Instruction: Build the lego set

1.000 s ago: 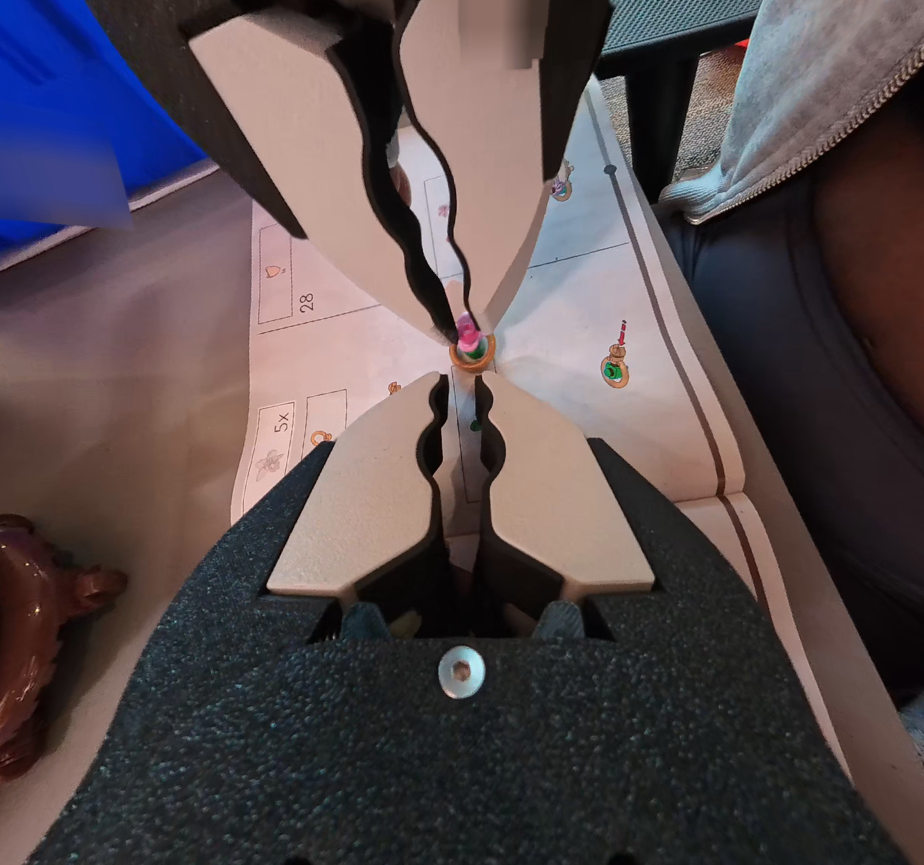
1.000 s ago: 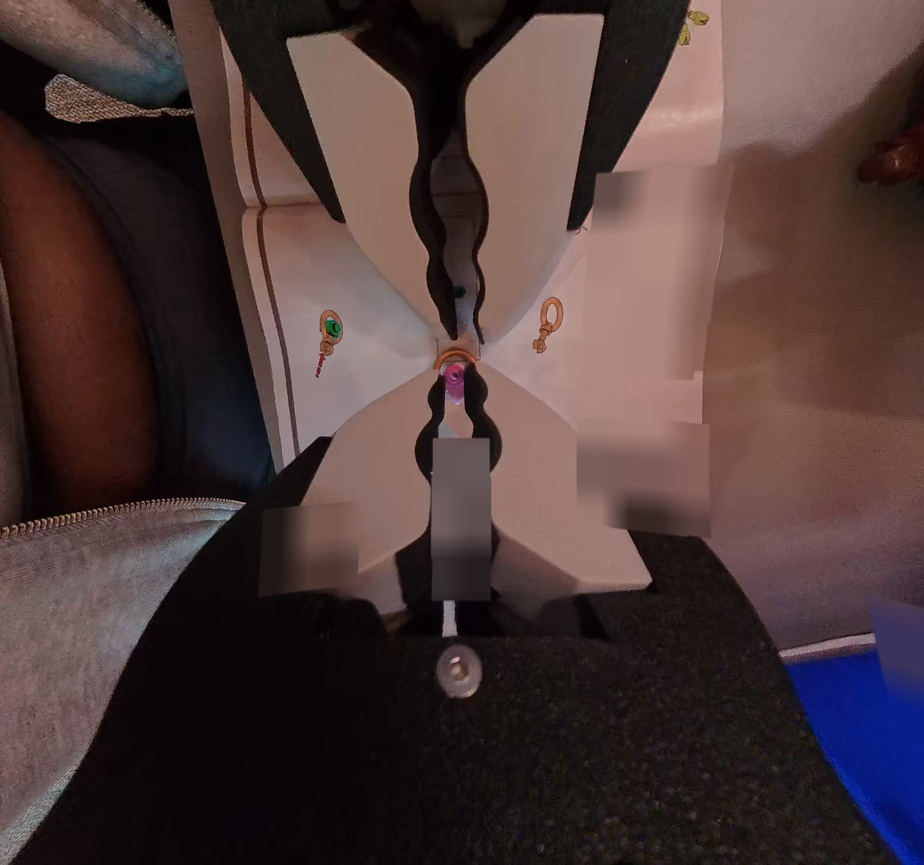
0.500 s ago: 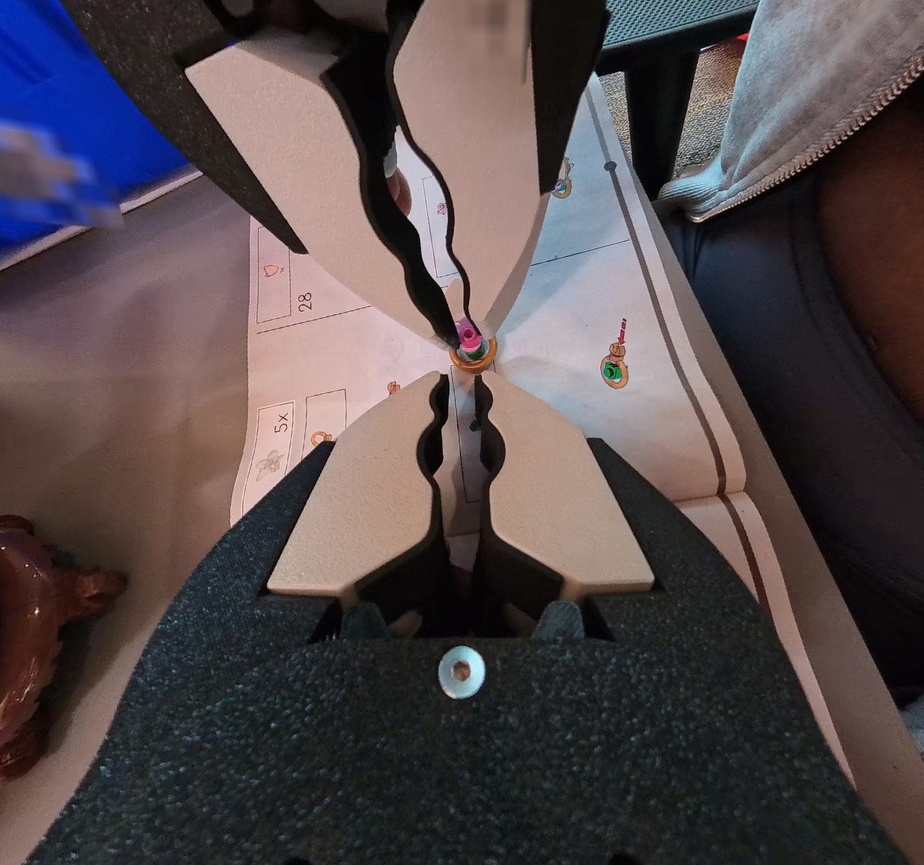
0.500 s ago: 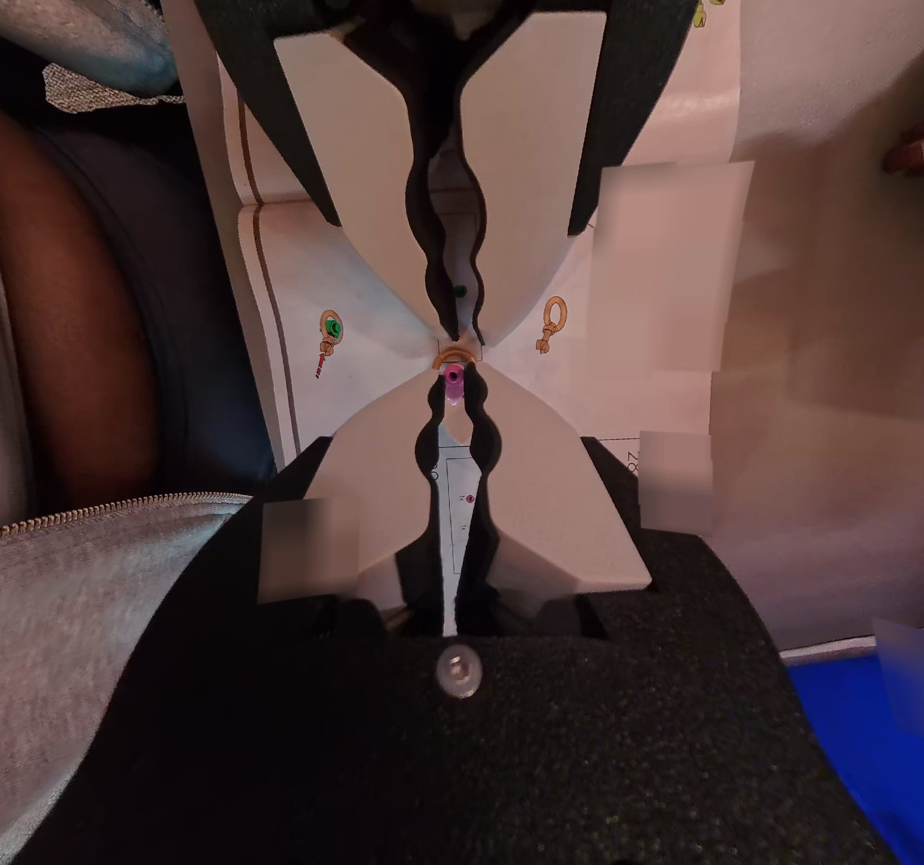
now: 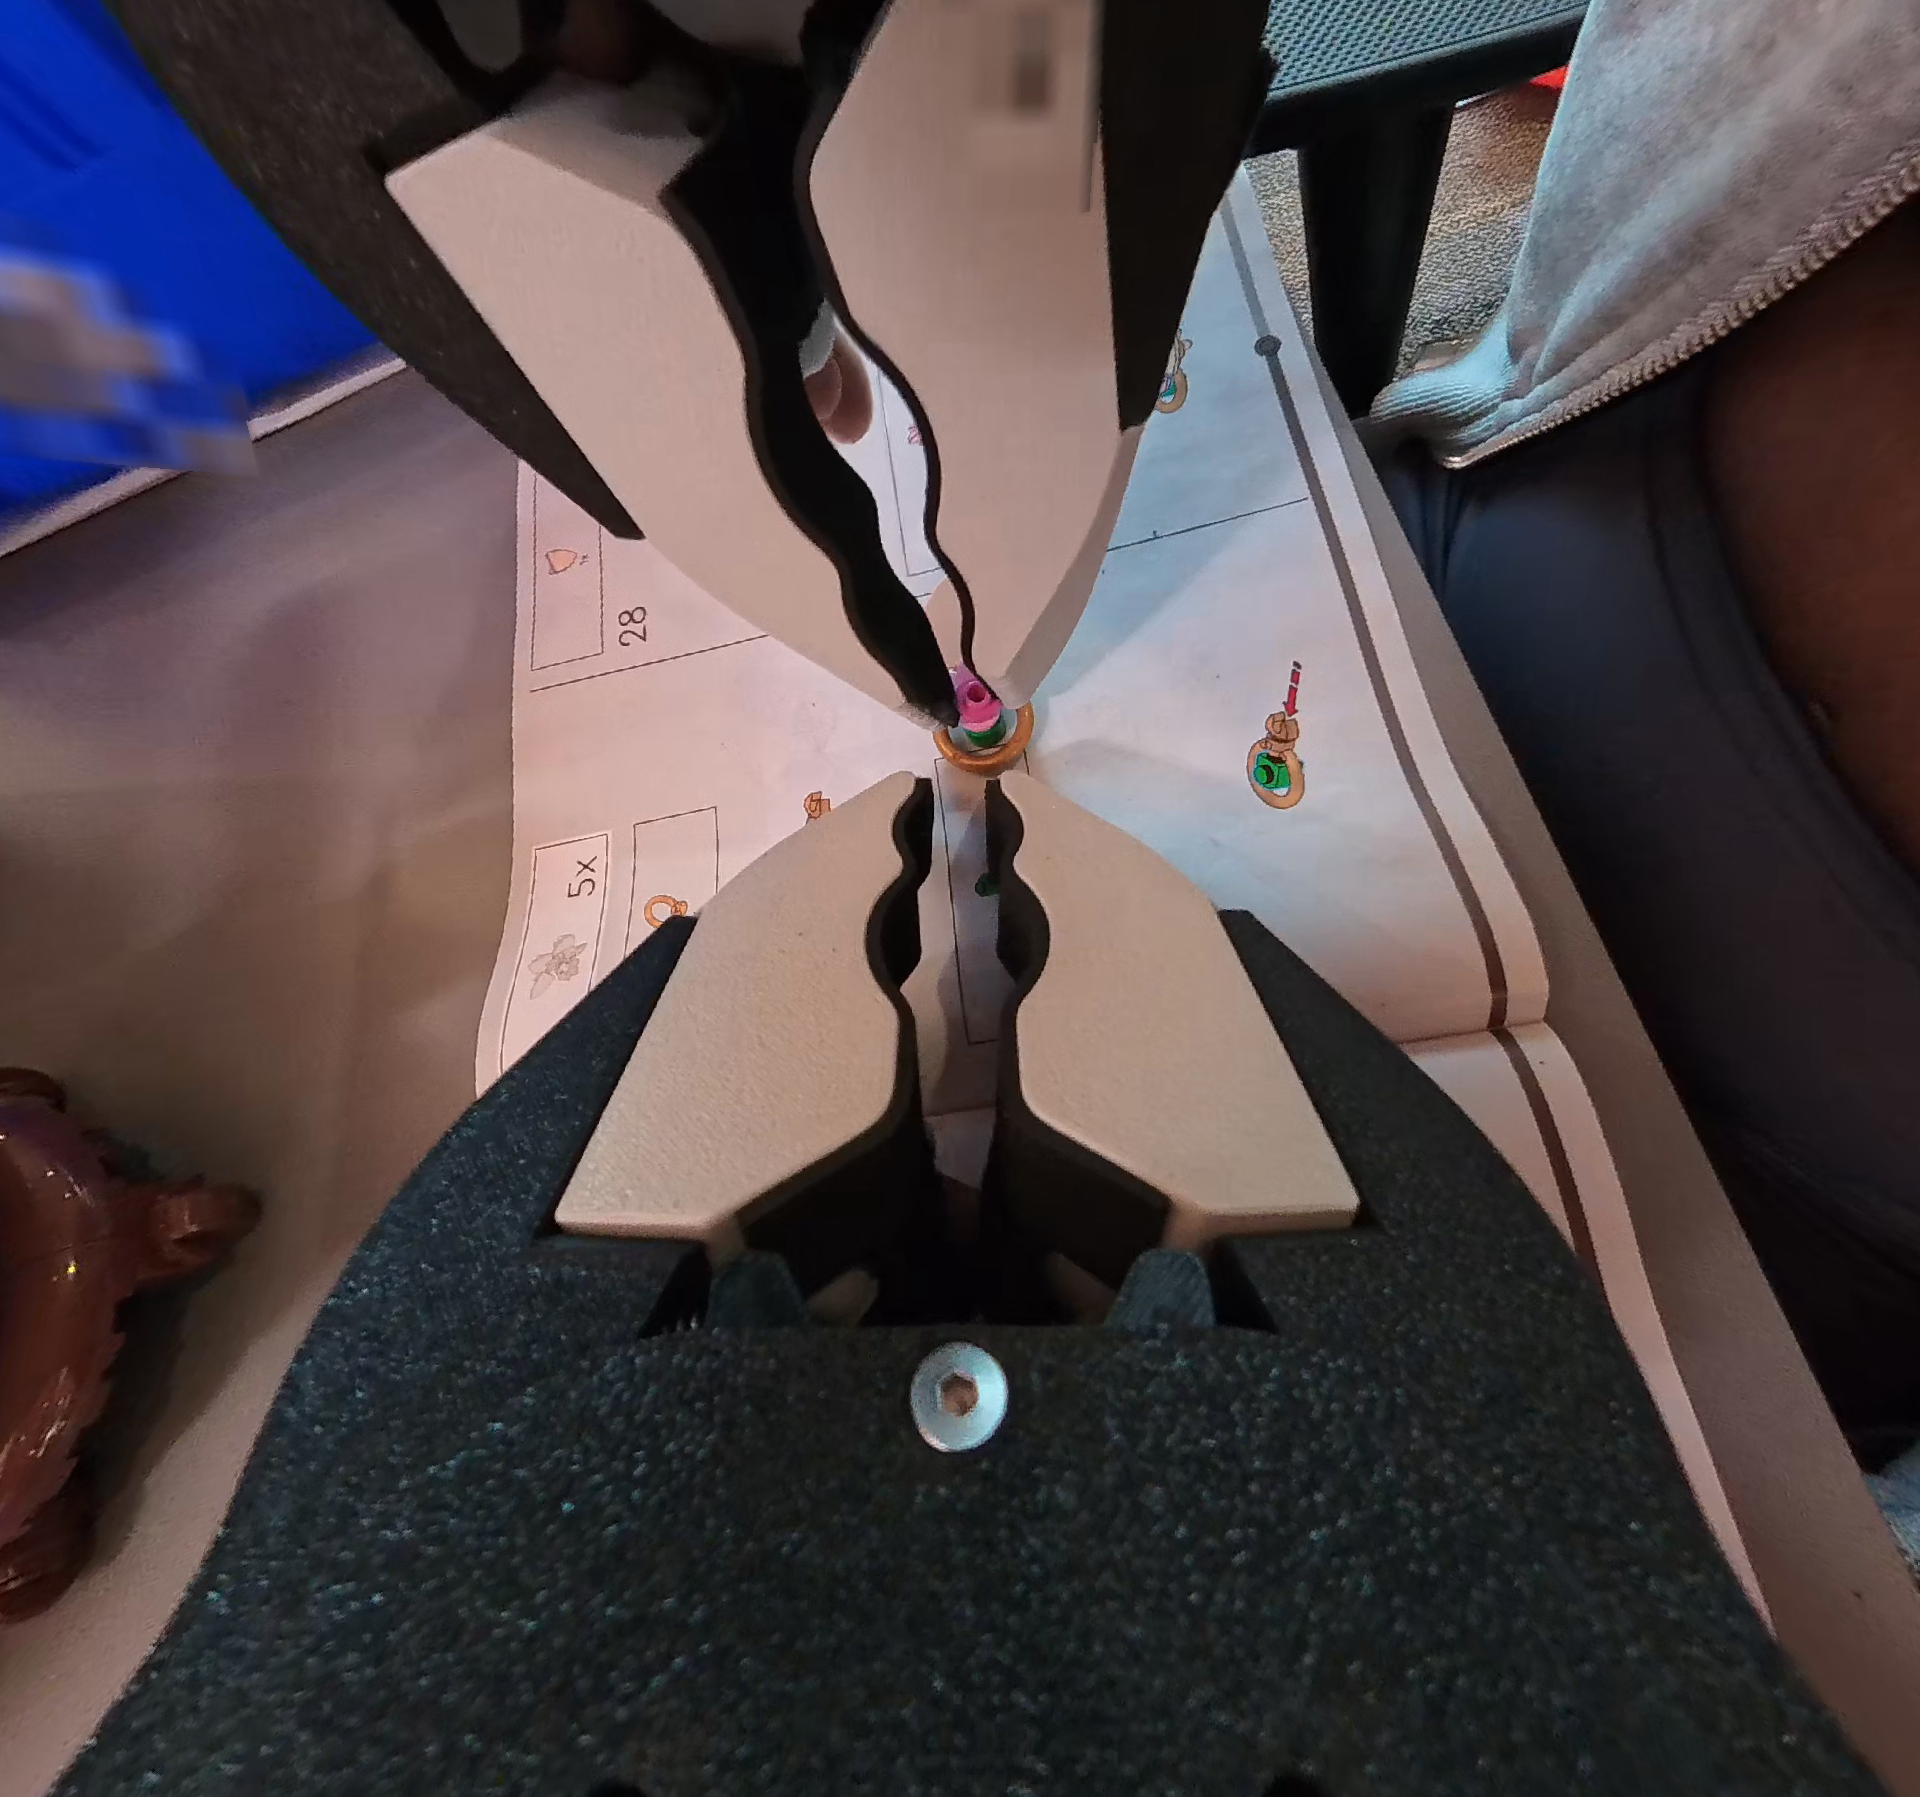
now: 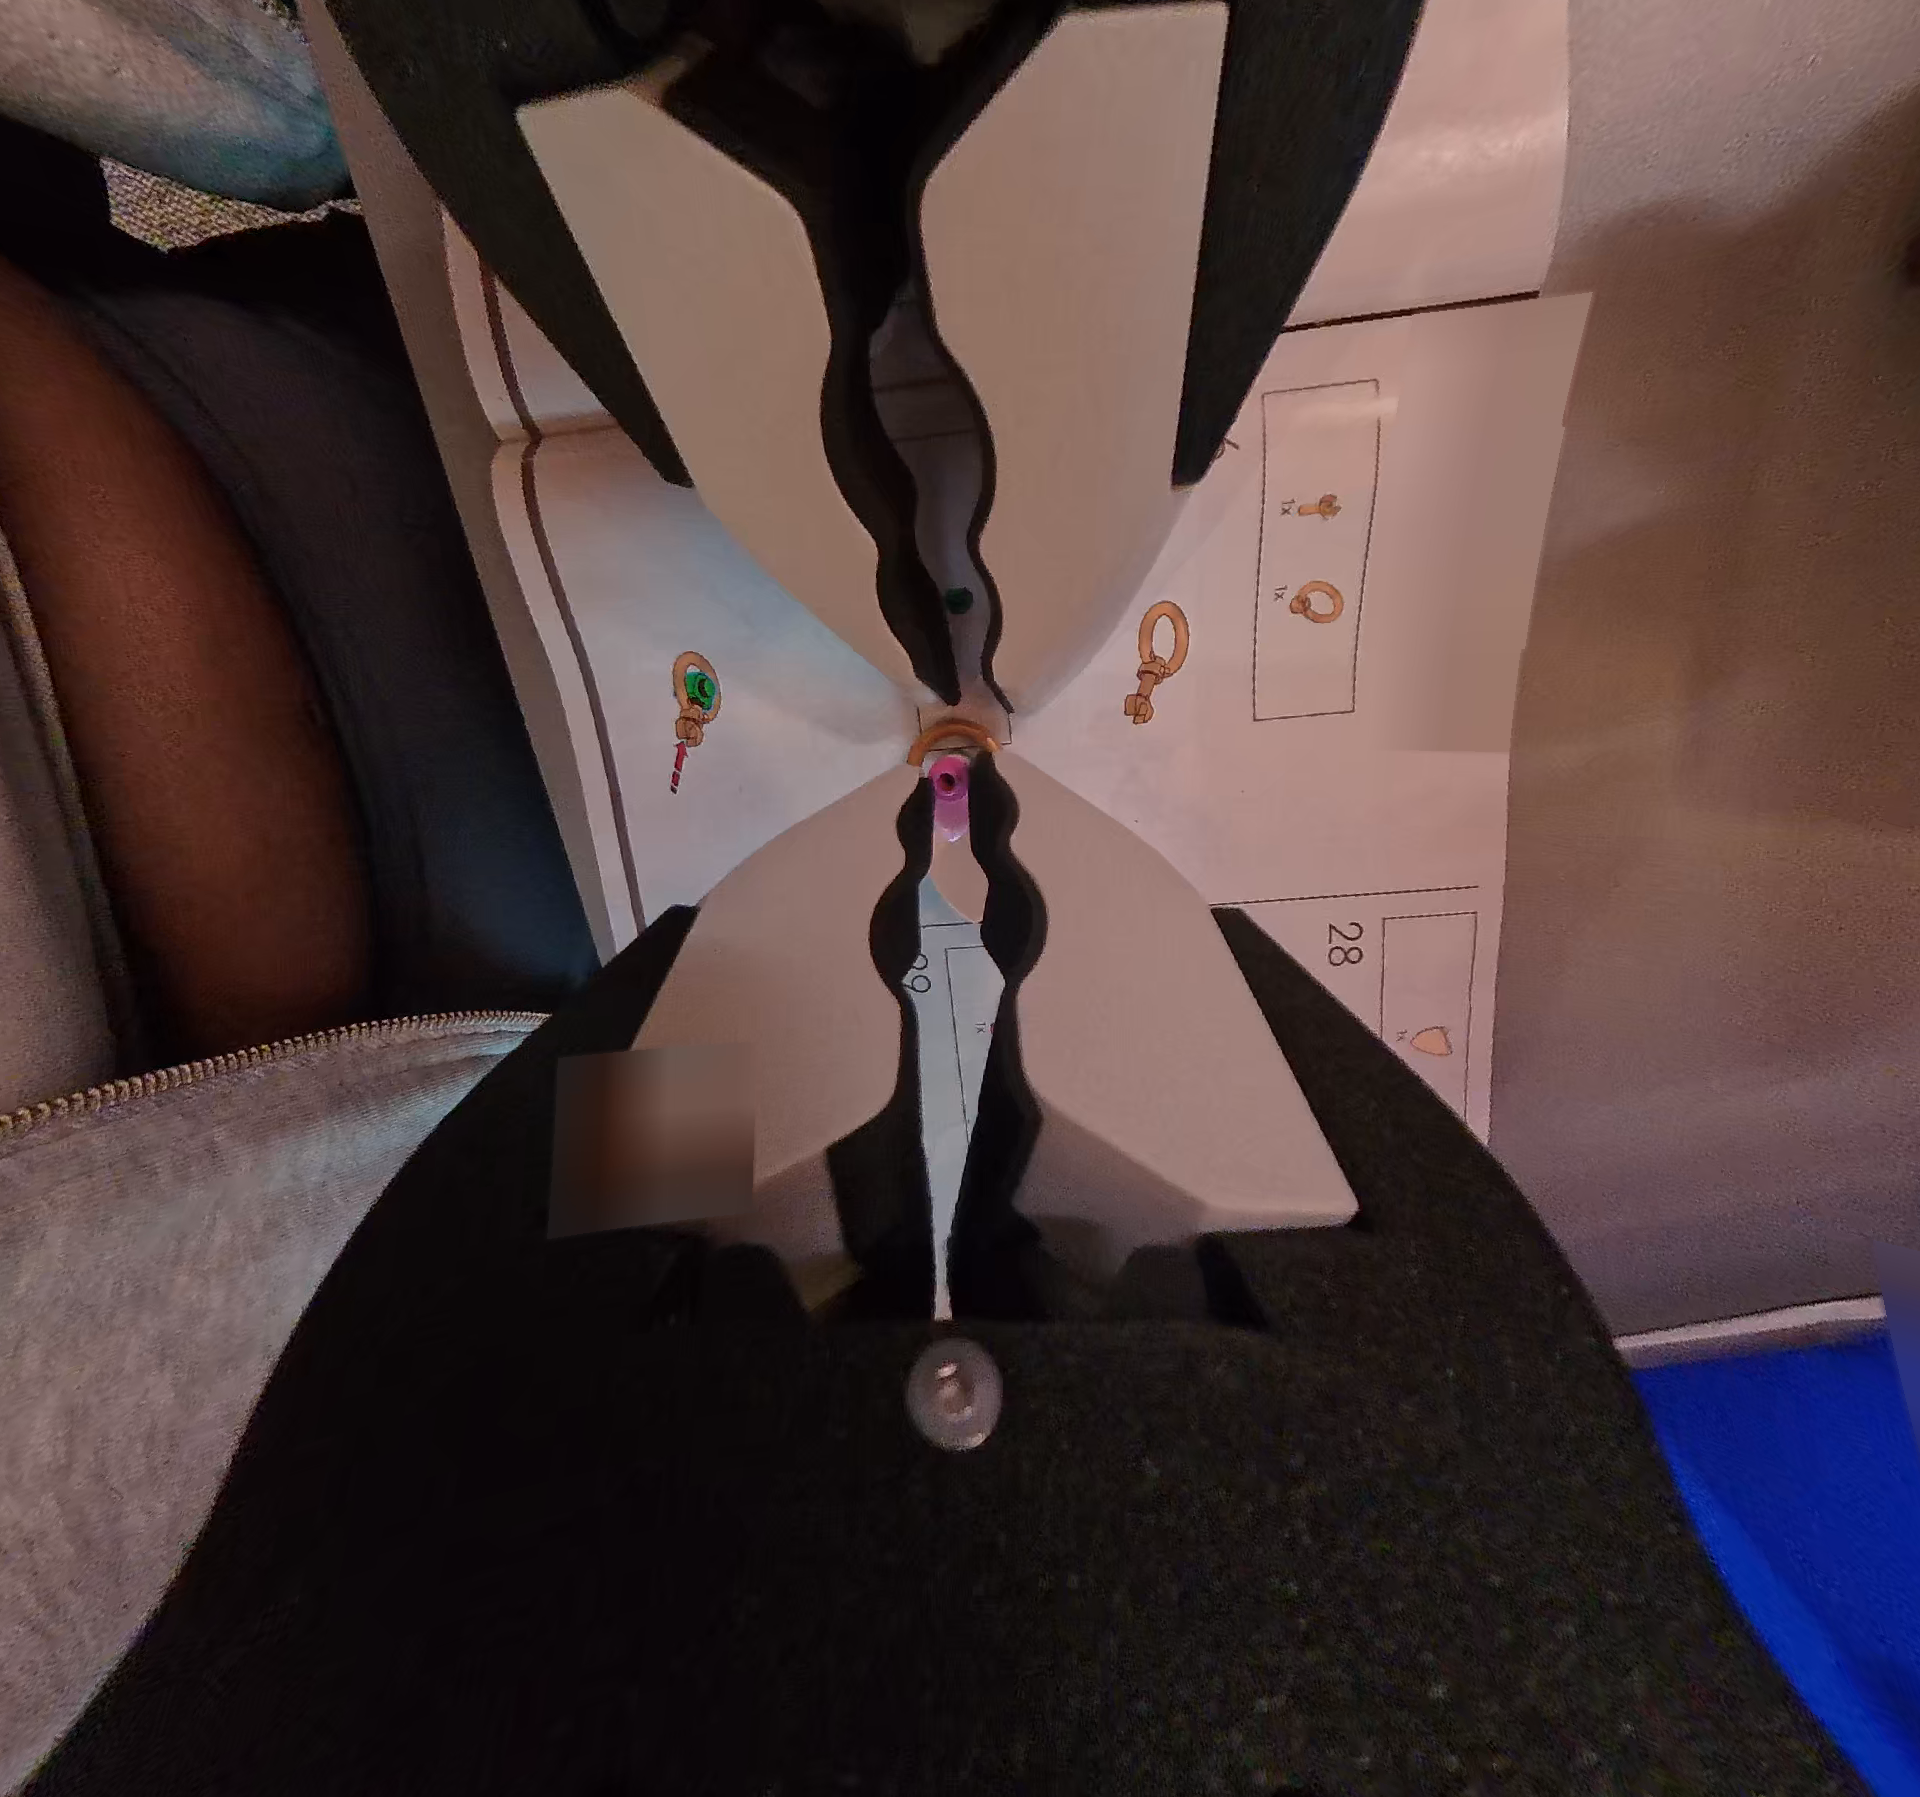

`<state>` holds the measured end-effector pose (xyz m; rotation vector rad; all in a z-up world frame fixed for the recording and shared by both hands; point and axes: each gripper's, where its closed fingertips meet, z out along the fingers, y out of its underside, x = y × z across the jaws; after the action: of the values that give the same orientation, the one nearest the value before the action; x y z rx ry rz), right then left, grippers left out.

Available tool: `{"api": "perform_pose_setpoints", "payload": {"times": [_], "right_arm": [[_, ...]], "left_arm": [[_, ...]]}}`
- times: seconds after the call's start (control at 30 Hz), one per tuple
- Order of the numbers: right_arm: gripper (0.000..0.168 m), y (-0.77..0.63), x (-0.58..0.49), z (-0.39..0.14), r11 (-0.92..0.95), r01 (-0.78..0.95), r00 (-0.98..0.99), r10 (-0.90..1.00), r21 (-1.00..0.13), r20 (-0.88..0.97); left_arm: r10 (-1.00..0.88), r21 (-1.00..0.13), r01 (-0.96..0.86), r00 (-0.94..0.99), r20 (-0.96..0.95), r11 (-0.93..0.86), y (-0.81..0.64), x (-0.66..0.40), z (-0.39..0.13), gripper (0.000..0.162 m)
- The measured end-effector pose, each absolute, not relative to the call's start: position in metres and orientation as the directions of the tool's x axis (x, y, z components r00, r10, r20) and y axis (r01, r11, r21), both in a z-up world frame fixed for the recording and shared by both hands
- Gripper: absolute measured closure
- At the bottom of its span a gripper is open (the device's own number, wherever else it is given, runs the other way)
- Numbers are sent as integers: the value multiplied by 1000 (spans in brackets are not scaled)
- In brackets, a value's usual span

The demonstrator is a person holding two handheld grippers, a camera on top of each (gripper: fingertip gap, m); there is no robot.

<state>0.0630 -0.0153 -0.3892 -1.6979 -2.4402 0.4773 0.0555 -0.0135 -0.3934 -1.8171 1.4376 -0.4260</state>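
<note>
The left tool (image 5: 961, 783) clenches the gold ring (image 5: 982, 748), the right tool (image 6: 954, 779) the pink pin (image 6: 949, 791) — press straight, gently.

Right gripper (image 5: 971, 700): leaning in
The right gripper is tipping further over, its body dropping lower in the left wrist view. The pink peg (image 5: 974, 703) it pinches is slanting more and settling slightly closer to the gold ring (image 5: 982, 758) at the left gripper (image 5: 958, 784) tips.
</note>
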Motion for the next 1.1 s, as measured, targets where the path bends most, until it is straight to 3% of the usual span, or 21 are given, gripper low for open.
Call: {"api": "perform_pose_setpoints", "payload": {"times": [0.03,0.33,0.57,0.63,0.73,0.93,1.07,1.1], "right_arm": [[161,-15,63,-389,314,892,-355,932,-324,-75],[160,-18,64,-391,301,907,-345,932,-296,-109],[160,-18,57,-396,352,868,-409,907,-349,-102],[136,-20,59,-393,318,868,-403,900,-383,-167],[121,-18,61,-387,283,865,-392,897,-415,-204],[129,-10,72,-381,315,847,-407,902,-428,-141],[160,-7,72,-375,333,826,-411,908,-455,-80],[161,-6,70,-373,337,820,-412,909,-463,-67]], "left_arm": [[-931,-734,-675,309,-193,-72,-13,55,-393,153],[-930,-739,-669,317,-187,-80,-13,55,-393,153],[-930,-736,-674,307,-202,-63,-15,54,-393,152],[-929,-739,-668,321,-185,-83,-14,53,-393,152],[-928,-744,-663,326,-180,-89,-13,53,-392,151],[-927,-744,-661,332,-172,-99,-12,53,-392,151],[-928,-742,-662,333,-167,-104,-12,52,-393,152],[-928,-740,-664,332,-168,-104,-13,52,-393,152]]}}
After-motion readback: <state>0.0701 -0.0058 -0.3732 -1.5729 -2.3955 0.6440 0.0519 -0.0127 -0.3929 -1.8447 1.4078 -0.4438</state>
